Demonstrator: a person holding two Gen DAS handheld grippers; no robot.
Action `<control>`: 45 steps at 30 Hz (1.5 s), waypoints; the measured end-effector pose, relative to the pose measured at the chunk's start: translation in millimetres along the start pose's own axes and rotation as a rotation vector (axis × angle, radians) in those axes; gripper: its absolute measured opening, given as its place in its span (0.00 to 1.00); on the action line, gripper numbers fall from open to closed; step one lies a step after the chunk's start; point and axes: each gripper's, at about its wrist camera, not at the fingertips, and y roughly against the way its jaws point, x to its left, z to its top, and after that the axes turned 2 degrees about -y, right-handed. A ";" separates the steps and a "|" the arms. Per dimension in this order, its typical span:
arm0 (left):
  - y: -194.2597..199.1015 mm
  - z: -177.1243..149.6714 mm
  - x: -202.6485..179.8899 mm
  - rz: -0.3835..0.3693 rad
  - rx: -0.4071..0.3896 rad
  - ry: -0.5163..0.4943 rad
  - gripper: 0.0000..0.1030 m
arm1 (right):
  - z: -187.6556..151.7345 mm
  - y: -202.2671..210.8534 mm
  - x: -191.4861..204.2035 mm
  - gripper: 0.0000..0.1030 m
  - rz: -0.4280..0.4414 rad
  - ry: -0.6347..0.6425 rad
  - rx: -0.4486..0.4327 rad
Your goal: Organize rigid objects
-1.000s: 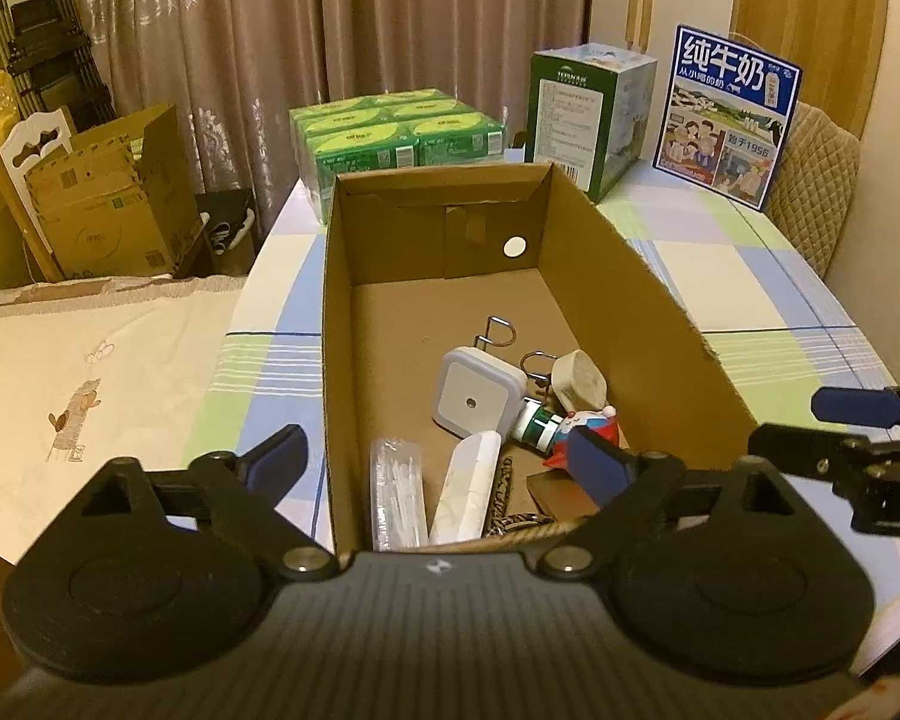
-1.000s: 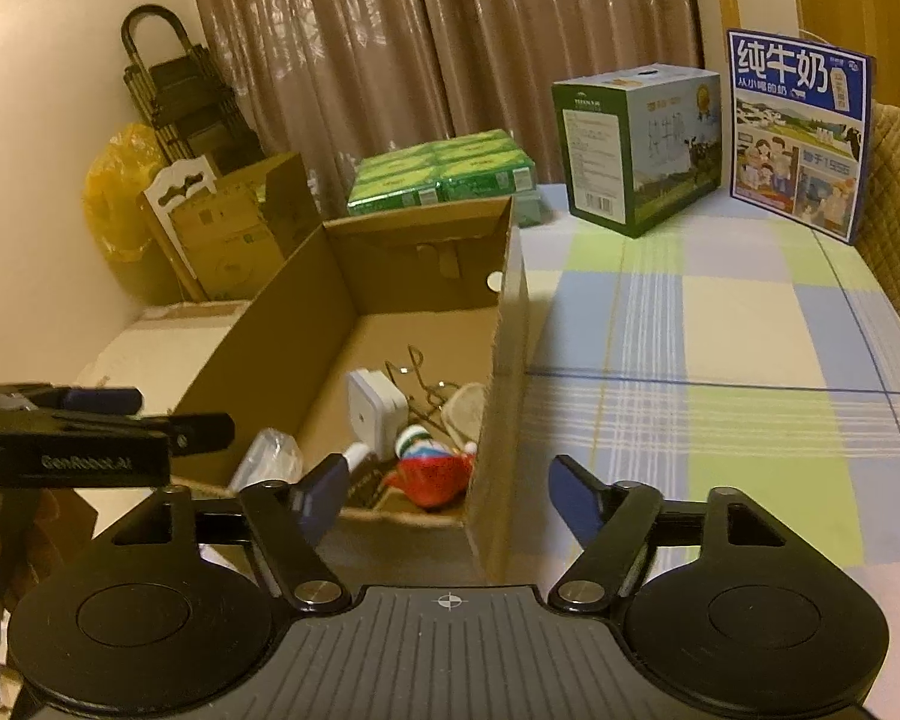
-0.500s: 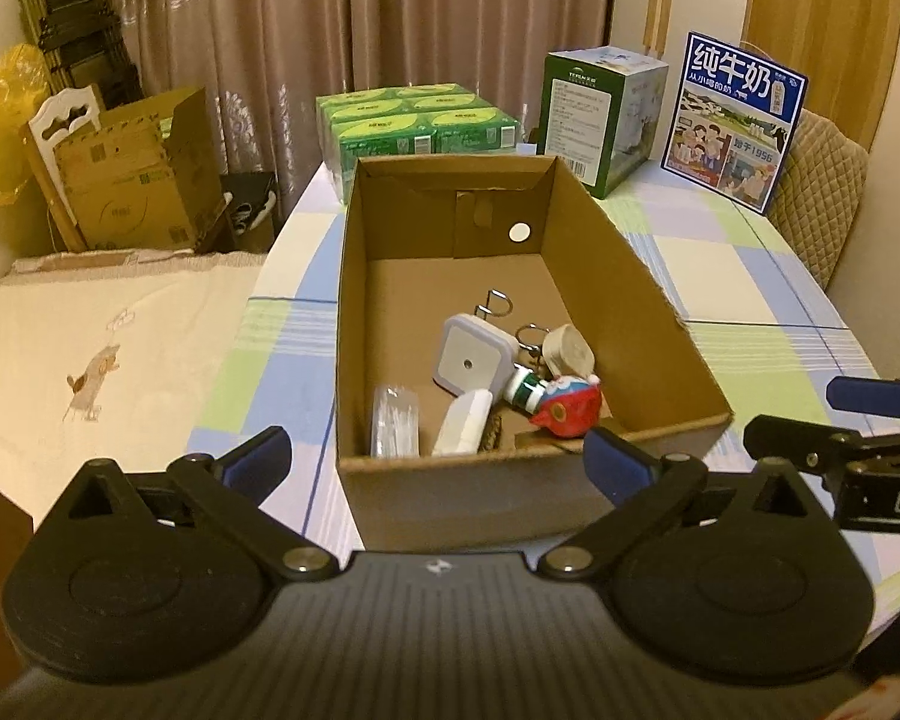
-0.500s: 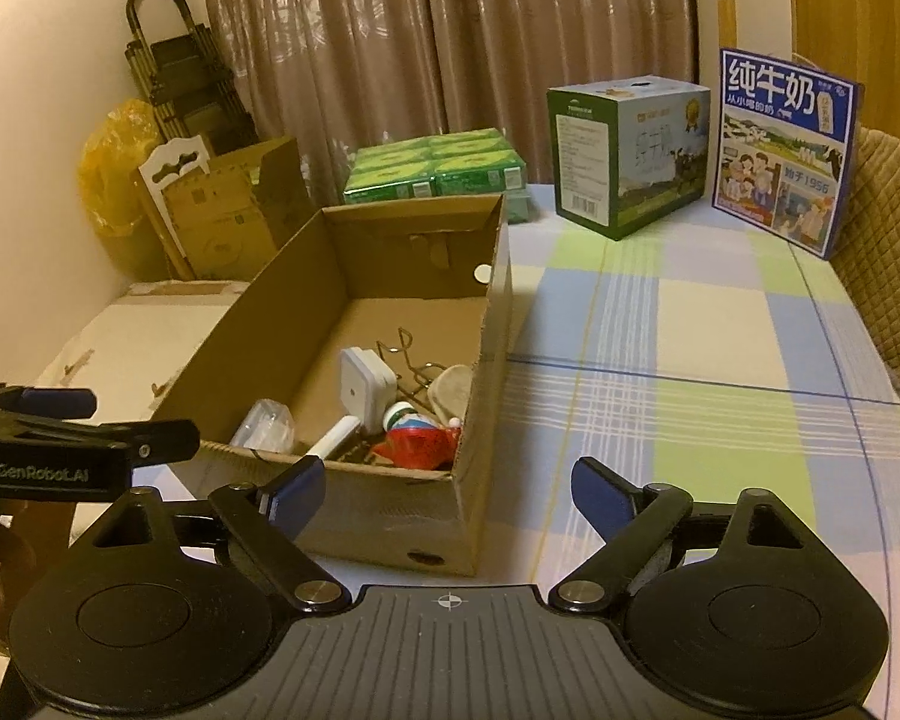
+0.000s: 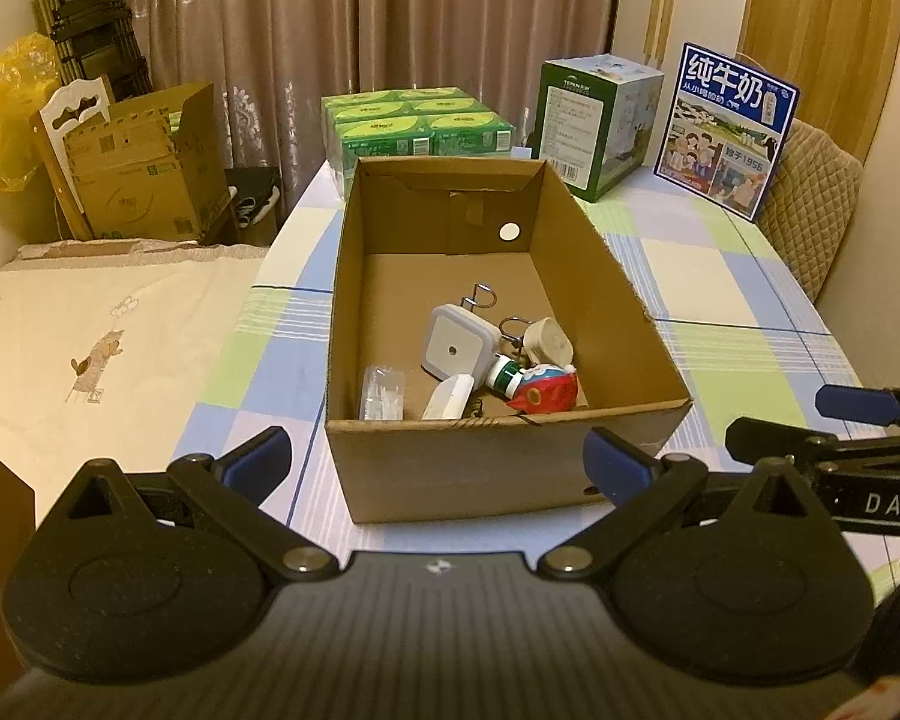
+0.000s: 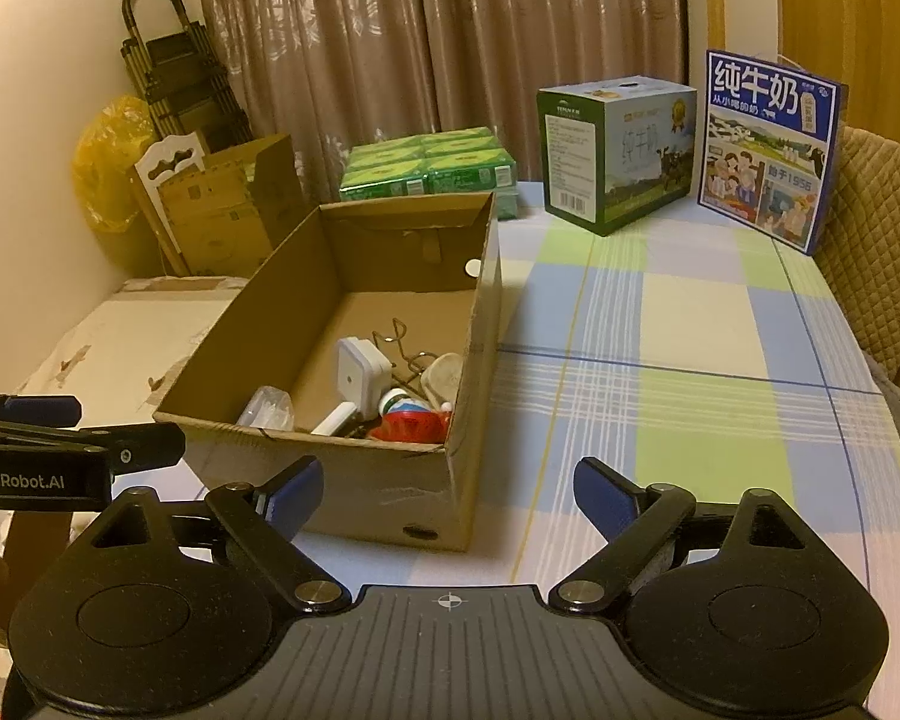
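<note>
An open cardboard box [image 5: 468, 474] stands on the checked tablecloth [image 5: 720, 276]. At its near end lie a white square night light [image 5: 459, 348], a red toy [image 5: 546, 391], a small green-and-white bottle [image 5: 504, 375], a beige round piece [image 5: 549, 343], a clear packet [image 5: 381, 393], a white stick [image 5: 450, 397] and wire hooks [image 5: 480, 297]. My left gripper [image 5: 437, 462] hangs open and empty in front of the box's near wall. My right gripper [image 6: 447, 489] is open and empty at the box's [image 6: 354, 480] near right corner. Its fingers [image 5: 774, 441] show at the right of the left wrist view.
At the table's far end stand green tissue packs [image 5: 414, 126], a green carton [image 5: 594, 120] and a blue milk case [image 5: 729, 126]. A quilted chair back [image 5: 816, 204] is at the right. To the left lie a cream cloth surface [image 5: 102, 336] and a floor cardboard box [image 5: 144, 174].
Both grippers have drawn back from the box and risen a little, so its whole near wall shows now. The jaws of both stand wider than before.
</note>
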 end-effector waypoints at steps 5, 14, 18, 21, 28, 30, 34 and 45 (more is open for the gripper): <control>6.3 -1.4 -3.7 -0.003 -0.004 -0.008 0.99 | -1.2 9.0 2.7 0.85 -0.001 0.010 -0.003; 10.7 -4.9 -6.3 0.002 -0.003 -0.014 0.99 | -1.8 13.0 5.5 0.85 -0.006 0.019 -0.003; 11.1 -4.7 -8.3 0.002 -0.003 -0.017 0.99 | -1.2 13.2 5.4 0.85 -0.005 0.020 0.002; 11.2 -5.3 -9.1 0.003 -0.004 -0.020 0.99 | -1.0 13.9 5.3 0.85 -0.005 0.018 0.000; 11.3 -5.4 -9.5 0.002 -0.003 -0.018 0.99 | -0.9 15.2 4.8 0.85 -0.009 0.017 -0.002; 11.6 -5.7 -9.7 0.005 -0.002 -0.020 0.99 | -0.7 15.1 4.9 0.85 -0.009 0.017 -0.001; 11.4 -5.9 -9.4 0.004 -0.003 -0.020 0.99 | -1.4 15.7 3.6 0.85 -0.009 0.014 0.001; 9.9 -7.8 -8.6 0.005 0.002 -0.026 0.99 | -1.7 15.4 3.2 0.85 -0.009 0.010 0.003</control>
